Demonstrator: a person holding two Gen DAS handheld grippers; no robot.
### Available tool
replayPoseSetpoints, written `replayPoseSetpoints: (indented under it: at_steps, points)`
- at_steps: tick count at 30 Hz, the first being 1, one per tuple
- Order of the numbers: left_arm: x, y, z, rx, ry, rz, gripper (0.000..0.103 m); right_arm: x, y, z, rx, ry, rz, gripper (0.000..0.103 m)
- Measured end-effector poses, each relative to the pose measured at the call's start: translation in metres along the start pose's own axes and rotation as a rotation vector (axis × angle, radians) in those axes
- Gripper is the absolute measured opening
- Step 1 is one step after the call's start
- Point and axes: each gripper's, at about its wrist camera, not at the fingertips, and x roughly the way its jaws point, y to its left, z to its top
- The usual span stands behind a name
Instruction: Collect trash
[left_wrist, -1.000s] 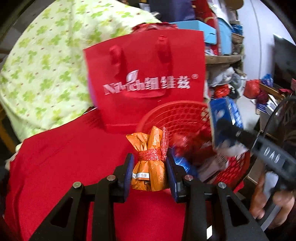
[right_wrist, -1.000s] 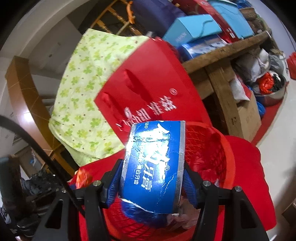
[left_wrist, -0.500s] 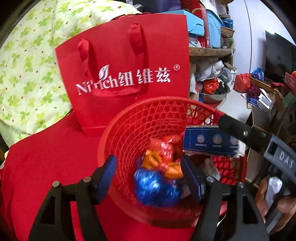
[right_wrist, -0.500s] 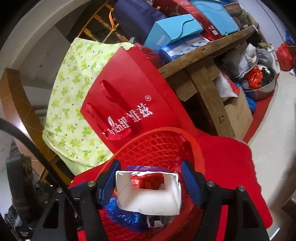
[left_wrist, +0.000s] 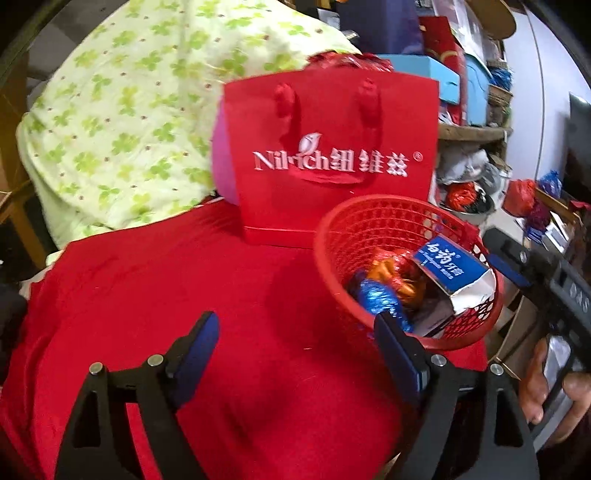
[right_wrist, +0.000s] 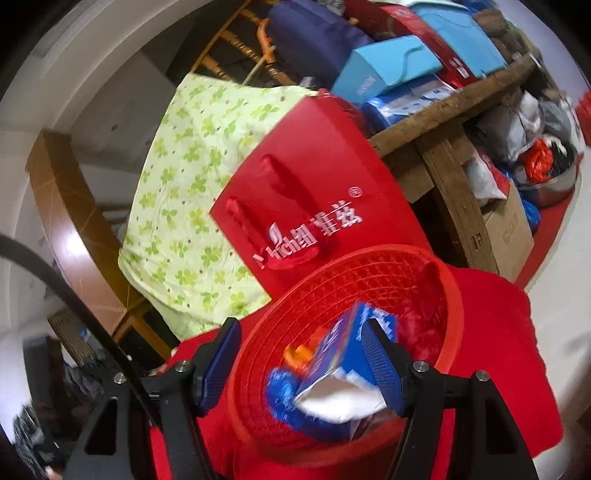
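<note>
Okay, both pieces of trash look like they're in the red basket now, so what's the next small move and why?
Probably draw both grippers back from the red mesh plastic basket. The torn blue cardboard box and the orange and blue foil wrappers lie inside it. The left gripper is opening with nothing between its pads, and the right gripper is open, pressing on nothing. The red cloth shows no more trash in view.

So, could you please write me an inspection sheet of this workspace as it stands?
Surface: red cloth, bare between the jaws.
Job's things: red mesh basket holds a blue toothpaste box, torn open, an orange wrapper and a blue foil wrapper.
Clutter: red gift bag upright behind the basket.
Grippers: left gripper opening, empty; right gripper open over the basket.
Cables: black cable.
Surroundings: clover-print quilt; wooden shelf of boxes.
</note>
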Motion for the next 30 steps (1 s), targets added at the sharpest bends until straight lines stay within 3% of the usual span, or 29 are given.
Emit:
replayPoseSetpoints:
  at_steps: [4,8,15,30]
  points:
    - [-0.022,0.009,-0.004,0.003,-0.038,0.060,0.087,-0.015,0.025,-0.004,-0.065,0.037,-0.085,0.071]
    - [-0.039,0.017,-0.006,0.000,-0.061,0.094,0.094,-0.030,0.053,0.000,-0.119,0.051,-0.143,0.071]
    - [-0.074,0.033,-0.018,-0.017,-0.107,0.151,0.095,-0.055,0.107,-0.009,-0.270,0.063,-0.297,0.071]
    - [-0.145,0.043,-0.030,-0.023,-0.190,0.193,0.096,-0.103,0.142,-0.022,-0.268,0.027,-0.360,0.071]
